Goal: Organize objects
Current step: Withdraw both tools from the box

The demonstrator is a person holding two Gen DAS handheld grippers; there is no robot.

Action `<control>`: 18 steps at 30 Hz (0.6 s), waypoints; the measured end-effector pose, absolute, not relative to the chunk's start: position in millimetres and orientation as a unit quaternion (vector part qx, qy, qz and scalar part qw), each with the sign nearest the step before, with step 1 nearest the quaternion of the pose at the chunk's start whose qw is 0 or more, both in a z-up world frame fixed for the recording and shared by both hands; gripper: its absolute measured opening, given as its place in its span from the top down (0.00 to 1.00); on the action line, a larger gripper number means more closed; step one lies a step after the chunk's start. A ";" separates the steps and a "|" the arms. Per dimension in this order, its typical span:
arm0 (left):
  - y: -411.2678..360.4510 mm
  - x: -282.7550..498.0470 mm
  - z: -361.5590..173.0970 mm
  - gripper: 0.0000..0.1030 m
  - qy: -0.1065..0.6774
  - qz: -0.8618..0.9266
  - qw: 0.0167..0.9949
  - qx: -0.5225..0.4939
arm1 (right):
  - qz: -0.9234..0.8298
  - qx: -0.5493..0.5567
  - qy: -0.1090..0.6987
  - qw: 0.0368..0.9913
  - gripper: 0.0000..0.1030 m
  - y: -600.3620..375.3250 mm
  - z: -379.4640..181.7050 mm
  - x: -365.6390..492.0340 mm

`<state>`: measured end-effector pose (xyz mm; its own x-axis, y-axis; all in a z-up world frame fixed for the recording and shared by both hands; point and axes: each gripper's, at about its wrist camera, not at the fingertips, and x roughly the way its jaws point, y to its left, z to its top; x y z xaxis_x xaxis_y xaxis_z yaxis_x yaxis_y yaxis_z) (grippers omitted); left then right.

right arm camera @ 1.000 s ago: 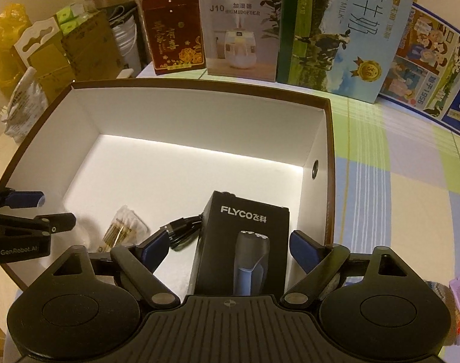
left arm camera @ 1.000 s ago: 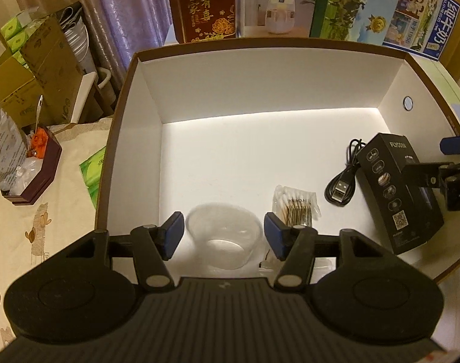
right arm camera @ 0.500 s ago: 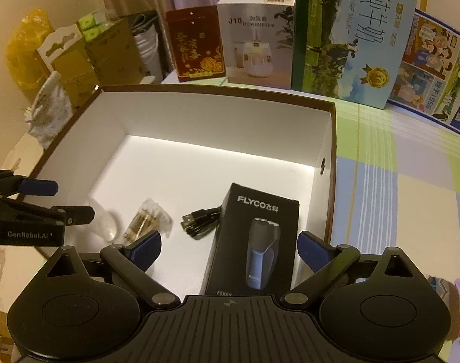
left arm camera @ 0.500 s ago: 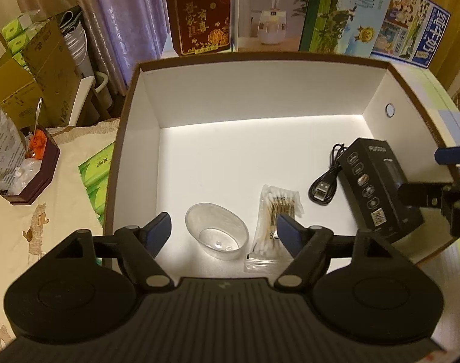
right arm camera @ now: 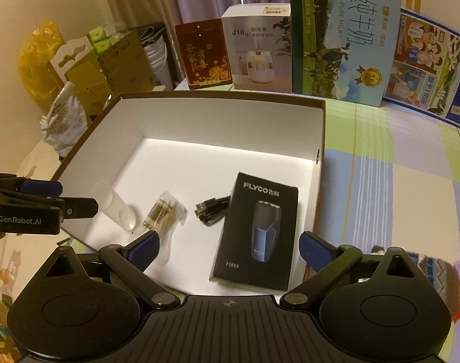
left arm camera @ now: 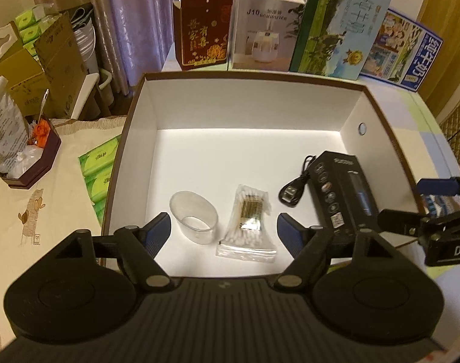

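Observation:
A large open box with a brown rim (left arm camera: 254,75) and white inside holds a clear plastic cup (left arm camera: 193,220), a bag of cotton swabs (left arm camera: 249,220), a black USB cable (left arm camera: 293,187) and a black shaver box (left arm camera: 341,193). My left gripper (left arm camera: 224,231) hovers open above the near wall, with the cup and swabs below its gap and untouched. My right gripper (right arm camera: 228,246) is open wide above the shaver box (right arm camera: 257,230), which lies flat and free. Each gripper shows in the other's view: the right gripper (left arm camera: 411,204) and the left gripper (right arm camera: 69,198).
Behind the box stand a red carton (left arm camera: 204,44), a humidifier box (left arm camera: 263,42) and milk cartons (left arm camera: 338,30). Green tissue packs (left arm camera: 100,169) and a dark tray of clutter (left arm camera: 30,163) lie to its left. A checked cloth (right arm camera: 381,181) covers the table on the right.
Both grippers rose and drew back from the box. The left jaws widened away from the cup, which stays inside. The right jaws spread wider off the shaver box.

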<state>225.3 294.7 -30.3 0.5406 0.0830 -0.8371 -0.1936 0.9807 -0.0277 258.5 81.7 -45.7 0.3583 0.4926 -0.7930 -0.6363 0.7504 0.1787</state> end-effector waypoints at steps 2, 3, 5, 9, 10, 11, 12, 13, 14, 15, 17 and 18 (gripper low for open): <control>290.1 220.8 -24.8 0.28 0.469 0.078 0.878 -0.062 | 0.346 -0.076 0.448 0.821 0.06 77.1 -42.4 254.6; 287.7 218.4 -22.5 0.27 0.467 0.078 0.879 -0.063 | 0.347 -0.074 0.447 0.822 0.06 74.7 -40.6 252.8; 282.0 213.9 -18.6 0.26 0.463 0.077 0.881 -0.064 | 0.348 -0.071 0.444 0.823 0.06 70.2 -37.3 249.0; 270.7 203.7 -14.3 0.26 0.459 0.077 0.882 -0.067 | 0.350 -0.061 0.440 0.825 0.06 59.7 -31.6 241.1; 267.4 200.5 -13.3 0.26 0.459 0.077 0.883 -0.069 | 0.350 -0.059 0.439 0.825 0.06 56.8 -30.7 239.0; 265.0 197.6 -12.3 0.26 0.458 0.077 0.883 -0.070 | 0.351 -0.059 0.438 0.826 0.06 53.6 -29.6 236.6; 261.4 194.6 -11.6 0.26 0.457 0.077 0.883 -0.071 | 0.351 -0.058 0.437 0.826 0.06 50.2 -28.8 234.1; 257.9 191.4 -11.1 0.26 0.457 0.077 0.883 -0.071 | 0.351 -0.057 0.437 0.826 0.06 46.7 -28.3 231.9; 253.9 188.0 -10.3 0.26 0.456 0.078 0.884 -0.072 | 0.351 -0.055 0.437 0.826 0.06 42.9 -27.6 229.5; 250.2 184.9 -9.8 0.26 0.456 0.078 0.884 -0.073 | 0.351 -0.053 0.438 0.826 0.06 38.6 -27.1 227.0; 241.9 179.8 -9.2 0.26 0.456 0.076 0.884 -0.076 | 0.352 -0.051 0.438 0.826 0.06 30.9 -26.8 222.4; 238.0 177.3 -8.8 0.26 0.456 0.075 0.884 -0.076 | 0.352 -0.050 0.438 0.826 0.06 27.0 -26.3 219.9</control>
